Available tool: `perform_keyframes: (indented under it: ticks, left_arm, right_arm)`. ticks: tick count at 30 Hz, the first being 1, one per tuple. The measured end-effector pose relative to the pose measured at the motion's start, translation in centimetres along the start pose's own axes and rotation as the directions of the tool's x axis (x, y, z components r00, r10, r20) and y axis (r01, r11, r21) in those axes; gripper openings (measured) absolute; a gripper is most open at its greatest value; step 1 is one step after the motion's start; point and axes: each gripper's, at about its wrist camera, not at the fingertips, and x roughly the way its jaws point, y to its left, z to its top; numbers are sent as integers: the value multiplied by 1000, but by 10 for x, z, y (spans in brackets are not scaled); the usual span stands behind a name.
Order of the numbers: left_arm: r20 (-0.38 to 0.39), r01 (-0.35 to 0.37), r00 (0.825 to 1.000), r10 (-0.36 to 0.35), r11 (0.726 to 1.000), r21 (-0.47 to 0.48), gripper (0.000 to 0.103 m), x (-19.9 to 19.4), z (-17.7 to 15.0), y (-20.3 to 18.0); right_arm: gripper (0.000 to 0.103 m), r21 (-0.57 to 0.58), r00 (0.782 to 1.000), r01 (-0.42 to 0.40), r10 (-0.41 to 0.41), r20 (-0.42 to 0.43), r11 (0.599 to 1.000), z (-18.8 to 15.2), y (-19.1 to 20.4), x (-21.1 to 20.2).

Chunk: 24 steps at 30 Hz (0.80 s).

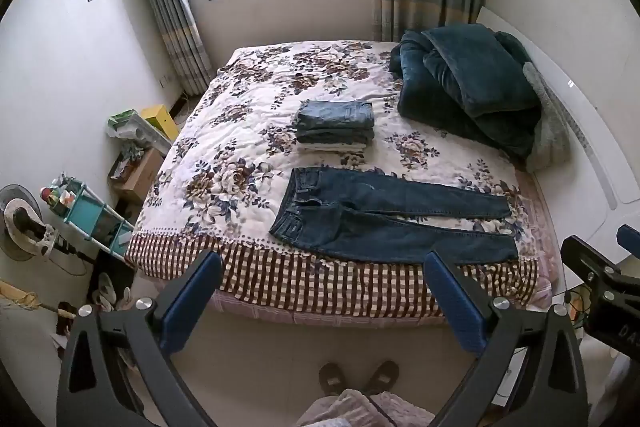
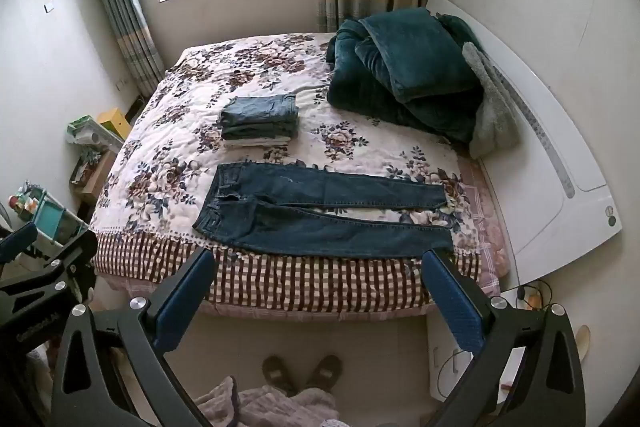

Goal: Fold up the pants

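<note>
Dark blue jeans lie flat and unfolded near the front edge of the bed, waistband to the left, legs spread slightly apart to the right; they also show in the right wrist view. My left gripper is open and empty, held back from the bed above the floor. My right gripper is open and empty too, at the same distance from the jeans. Part of the right gripper shows at the right edge of the left wrist view.
A stack of folded jeans sits mid-bed behind the flat pair. A dark green quilt is heaped at the back right by the white headboard. The floral bedspread covers the bed. Shelves and boxes stand left. Slippers are below.
</note>
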Motion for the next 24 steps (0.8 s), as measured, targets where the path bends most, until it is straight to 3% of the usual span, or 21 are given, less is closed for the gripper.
perform_keyframes:
  ticks: [24]
  left_arm:
    - [17, 11, 1000, -11, 1000, -7, 103, -10, -6, -7]
  right_arm:
    - [103, -9, 1000, 2, -2, -9, 1000, -2, -4, 1]
